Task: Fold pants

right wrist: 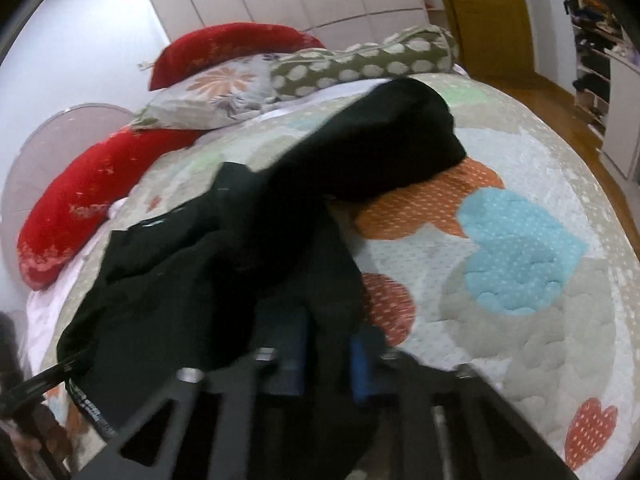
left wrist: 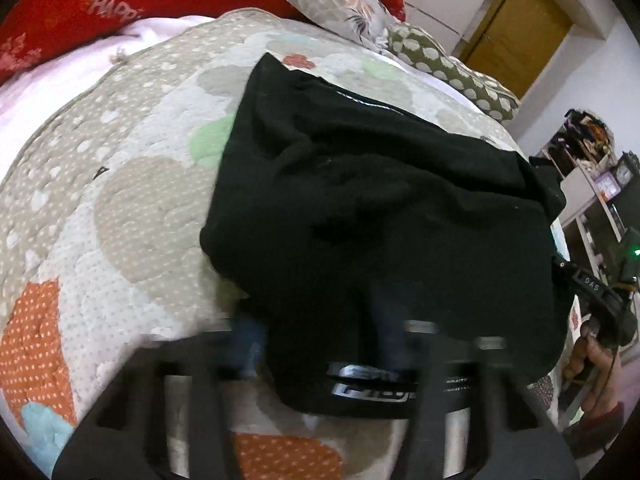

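Black pants (left wrist: 380,208) lie bunched on a quilted bedspread (left wrist: 132,208) with coloured heart patches. In the left wrist view my left gripper (left wrist: 316,332) is shut on the near edge of the pants by the printed waistband (left wrist: 372,384), and the cloth drapes over its blue fingers (left wrist: 248,340). In the right wrist view my right gripper (right wrist: 328,356) is shut on a fold of the pants (right wrist: 224,264), cloth pinched between its blue fingers (right wrist: 362,364). One leg (right wrist: 396,140) stretches away across the bed. The right gripper's body and the hand holding it show at the left wrist view's right edge (left wrist: 600,300).
Red pillows (right wrist: 88,204), a floral pillow (right wrist: 216,92) and a green spotted bolster (right wrist: 368,60) lie at the head of the bed. A wooden door (left wrist: 516,24) and cluttered shelves (left wrist: 588,152) stand beyond the bed. Wooden floor (right wrist: 560,104) runs past the bed's far side.
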### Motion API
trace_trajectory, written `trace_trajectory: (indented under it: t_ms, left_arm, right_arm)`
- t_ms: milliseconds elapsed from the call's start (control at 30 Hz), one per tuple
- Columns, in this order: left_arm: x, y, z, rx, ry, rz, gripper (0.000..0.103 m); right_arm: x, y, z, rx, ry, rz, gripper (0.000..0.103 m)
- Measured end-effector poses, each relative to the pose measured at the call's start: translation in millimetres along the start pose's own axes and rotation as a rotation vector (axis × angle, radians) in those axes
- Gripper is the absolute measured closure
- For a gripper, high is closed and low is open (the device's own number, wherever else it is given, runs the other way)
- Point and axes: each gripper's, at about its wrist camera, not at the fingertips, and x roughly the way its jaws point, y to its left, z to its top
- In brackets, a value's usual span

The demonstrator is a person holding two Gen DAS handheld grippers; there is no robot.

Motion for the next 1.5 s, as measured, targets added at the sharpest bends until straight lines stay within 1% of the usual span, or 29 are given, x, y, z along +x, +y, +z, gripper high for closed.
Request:
trace_trajectory:
  t_ms: [33,67,133,233,300,367,400,433,500,533,567,600,633,667,700,733,800,867,933,1000,1067,1100,1200,1233,1267,1300,1333,1400,1500]
  left_arm:
    - [-3,0,1,-0.004,0.000,-0.034,0.081]
    - [-8,-1,1,-0.001,-0.005,-0.050,0.083]
    - [-24,-2,2,0.018,-0.027,-0.073,0.085]
    - [-50,4,3,0.030,-0.060,-0.091,0.085]
    - [-65,11,1,0.028,-0.076,-0.092,0.085]
    - [-73,18,-2,0.025,-0.064,-0.117,0.085]
    - [-74,19,-6,0.035,-0.052,-0.115,0.085]
    - [-73,17,-10,0.038,-0.052,-0.090,0.085]
    - [-69,14,-18,0.056,-0.046,-0.044,0.085]
    - [-63,13,-25,0.060,-0.030,-0.024,0.085]
    - [-60,15,-30,0.054,-0.018,-0.012,0.085]
    - [-57,16,-32,0.046,-0.014,0.004,0.085]
    - [-55,17,-34,0.041,-0.013,0.012,0.085]
    - [-55,19,-35,0.033,-0.012,0.008,0.085]
    - [-55,20,-35,0.024,-0.010,0.000,0.085]
    - [-56,22,-35,0.019,-0.009,-0.012,0.085]
    - [-58,21,-34,0.023,-0.010,-0.017,0.085]
    - [-56,18,-32,0.033,-0.014,-0.005,0.085]
    - [-54,16,-33,0.034,-0.017,0.011,0.085]
    - [-51,15,-32,0.035,-0.017,0.020,0.085]
    - [-50,17,-33,0.032,-0.012,0.018,0.085]
    - [-50,17,-32,0.027,-0.008,0.014,0.085]
    - [-49,18,-31,0.020,-0.001,0.005,0.085]
    - [-49,18,-31,0.022,-0.001,0.007,0.085]
    - [-49,17,-32,0.027,-0.002,0.012,0.085]
    - [-49,17,-33,0.028,-0.003,0.016,0.085]
    - [-48,17,-33,0.029,-0.003,0.018,0.085]
    - [-48,17,-33,0.023,-0.001,0.013,0.085]
    - [-50,17,-32,0.019,-0.002,0.003,0.085]
  right_arm:
    - [-9,2,-2,0.003,-0.016,0.008,0.096]
    - [-18,2,-3,0.017,-0.032,0.022,0.097]
    - [-44,3,-5,0.047,-0.075,0.053,0.097]
    - [-90,12,-10,0.005,-0.156,0.017,0.097]
    - [-126,11,-17,0.009,-0.205,0.010,0.097]
    - [-147,8,-23,0.015,-0.219,-0.001,0.097]
    - [-151,10,-25,0.010,-0.217,0.000,0.097]
    - [-153,14,-31,-0.002,-0.201,0.001,0.097]
    - [-139,32,-41,-0.062,-0.145,-0.011,0.097]
    - [-128,44,-50,-0.111,-0.107,-0.017,0.094]
    - [-122,50,-59,-0.143,-0.074,-0.013,0.086]
    - [-112,62,-67,-0.182,-0.018,0.019,0.079]
    - [-102,74,-76,-0.214,0.054,0.093,0.067]
    - [-96,81,-84,-0.227,0.113,0.180,0.063]
    - [-95,85,-90,-0.230,0.141,0.237,0.063]
    - [-98,86,-94,-0.228,0.140,0.252,0.063]
    - [-109,72,-96,-0.184,0.098,0.201,0.062]
    - [-118,47,-94,-0.097,0.045,0.133,0.061]
    - [-118,31,-94,-0.037,0.039,0.112,0.061]
    - [-112,32,-94,-0.044,0.054,0.101,0.061]
    - [-102,45,-89,-0.081,0.053,0.098,0.061]
    - [-97,49,-88,-0.098,0.051,0.082,0.061]
    - [-74,50,-84,-0.117,0.043,-0.037,0.060]
    - [-67,48,-83,-0.110,0.050,-0.027,0.060]
    - [-60,47,-82,-0.100,0.065,0.023,0.066]
    - [-55,49,-83,-0.106,0.080,0.058,0.075]
    - [-53,53,-84,-0.131,0.092,0.063,0.087]
    - [-58,61,-87,-0.197,0.090,0.046,0.088]
    - [-85,49,-83,-0.158,0.048,0.069,0.089]
